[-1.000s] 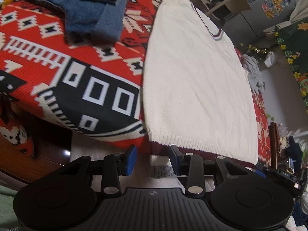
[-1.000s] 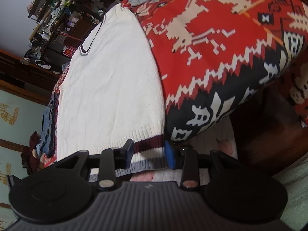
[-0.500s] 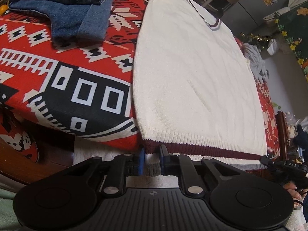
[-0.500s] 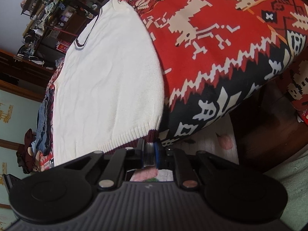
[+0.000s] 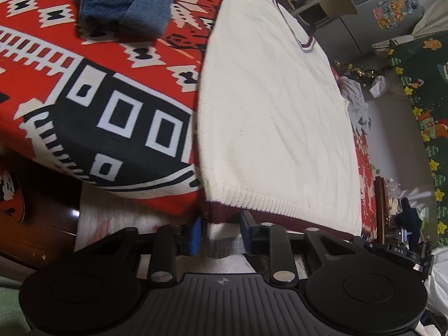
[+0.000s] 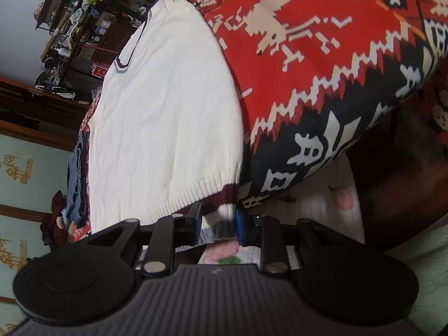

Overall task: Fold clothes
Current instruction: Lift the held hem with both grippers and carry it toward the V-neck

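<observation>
Cream knit fills the middle of both views: the sweater (image 5: 274, 117) lies flat on the red patterned blanket (image 5: 84, 89). Its long axis runs from the hem at the bottom of each frame up to the V-neck (image 5: 305, 46) near the top, so the neck points away from me. The hem has a maroon band (image 5: 224, 214), then white, then grey, and it hangs over the near edge of the blanket.

My left gripper (image 5: 219, 233) sits at the bottom centre of the left view, its fingers spread with the hem's left corner hanging in the gap between the blue pads (image 5: 196, 235). I cannot tell whether either pad touches the knit.

My right gripper (image 6: 218, 224) sits at the bottom centre of the right view, at the hem's other corner. Its fingers are also apart, with the striped edge between them, not pinched.

Folded jeans (image 5: 123, 2) lie on the blanket at the upper left of the left view, just beside the sweater but apart from it. In the right view the same denim shows at the left edge, past the sweater. No box or basket holds any of the clothes; everything rests straight on the blanket.
</observation>
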`<state>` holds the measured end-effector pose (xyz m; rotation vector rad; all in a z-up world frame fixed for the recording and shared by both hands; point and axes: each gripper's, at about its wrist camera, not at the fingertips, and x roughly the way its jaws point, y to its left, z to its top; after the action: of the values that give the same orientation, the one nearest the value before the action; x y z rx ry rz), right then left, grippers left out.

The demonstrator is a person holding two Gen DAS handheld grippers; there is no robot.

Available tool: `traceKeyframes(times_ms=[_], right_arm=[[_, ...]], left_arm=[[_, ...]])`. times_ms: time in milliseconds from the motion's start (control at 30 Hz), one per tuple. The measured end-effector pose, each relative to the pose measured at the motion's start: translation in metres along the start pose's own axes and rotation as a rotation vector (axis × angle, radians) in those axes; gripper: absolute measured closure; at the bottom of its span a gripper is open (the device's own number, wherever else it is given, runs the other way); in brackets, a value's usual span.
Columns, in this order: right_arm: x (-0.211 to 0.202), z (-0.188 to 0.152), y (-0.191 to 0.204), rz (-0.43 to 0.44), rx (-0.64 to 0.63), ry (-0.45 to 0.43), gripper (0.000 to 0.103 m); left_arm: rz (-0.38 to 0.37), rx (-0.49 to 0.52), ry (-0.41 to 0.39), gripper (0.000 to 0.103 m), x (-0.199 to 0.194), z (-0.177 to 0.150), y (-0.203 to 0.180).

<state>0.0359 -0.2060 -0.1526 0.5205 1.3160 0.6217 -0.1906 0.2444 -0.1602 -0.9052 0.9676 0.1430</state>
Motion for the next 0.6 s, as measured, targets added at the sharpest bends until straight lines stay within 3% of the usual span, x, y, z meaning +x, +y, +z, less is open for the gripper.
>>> traceKeyframes(times_ms=[67, 133, 367, 600], right_arm=[[0.0, 0.001, 0.001, -0.01, 0.011, 0.0, 0.093], [-0.003, 0.004, 0.006, -0.051, 0.024, -0.006, 0.095], [-0.011, 0.013, 0.022, -0.194, 0.068, -0.024, 0.097], [-0.012, 0.016, 0.029, -0.283, 0.078, -0.025, 0.097]], left_arm=[[0.009, 0.004, -0.001, 0.092, 0.0, 0.0, -0.002], [0.069, 0.01, -0.001, 0.096, -0.005, 0.0, -0.01], [0.21, -0.014, -0.053, 0.097, -0.035, 0.006, -0.038], [0.319, -0.002, 0.013, 0.096, -0.019, 0.005, -0.037]])
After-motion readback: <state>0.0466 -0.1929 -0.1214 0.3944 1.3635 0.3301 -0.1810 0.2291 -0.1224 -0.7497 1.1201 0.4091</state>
